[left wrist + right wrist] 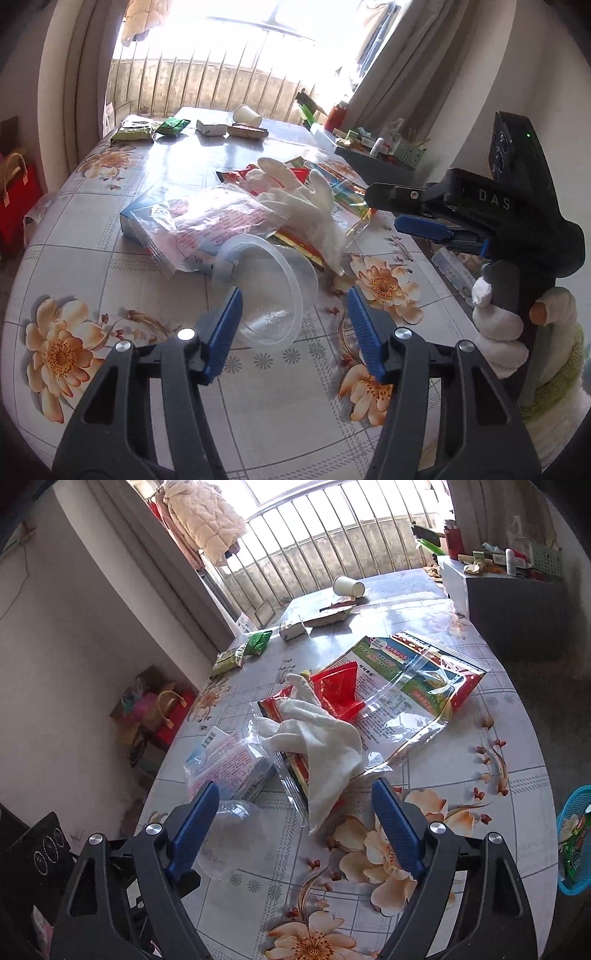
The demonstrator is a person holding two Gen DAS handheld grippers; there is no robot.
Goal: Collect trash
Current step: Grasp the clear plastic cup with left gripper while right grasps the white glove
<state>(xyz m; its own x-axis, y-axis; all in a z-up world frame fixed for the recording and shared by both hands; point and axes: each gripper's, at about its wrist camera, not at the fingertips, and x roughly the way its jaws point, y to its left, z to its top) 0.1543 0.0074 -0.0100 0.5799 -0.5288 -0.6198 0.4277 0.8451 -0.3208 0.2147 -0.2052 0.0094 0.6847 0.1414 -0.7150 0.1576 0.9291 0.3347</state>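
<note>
A clear plastic cup (273, 295) lies on its side on the floral table (110, 258). My left gripper (295, 310) is open, its blue pads on either side of the cup without touching it. Behind the cup is a trash pile: a white glove (303, 199), a clear zip bag with pink print (207, 221) and coloured wrappers. In the right wrist view my right gripper (295, 812) is open over the lower end of the glove (321, 746), holding nothing. A large printed bag (406, 686) and a red wrapper (340, 690) lie beyond. The right gripper (384, 210) hovers beside the pile.
A tipped paper cup (246, 114), green packets (135, 131) and small boxes (210, 127) sit at the table's far end. A blue basket (576, 842) stands off the right edge. A cluttered side shelf (380, 147) borders the table. A gloved hand (498, 325) grips the right gripper's handle.
</note>
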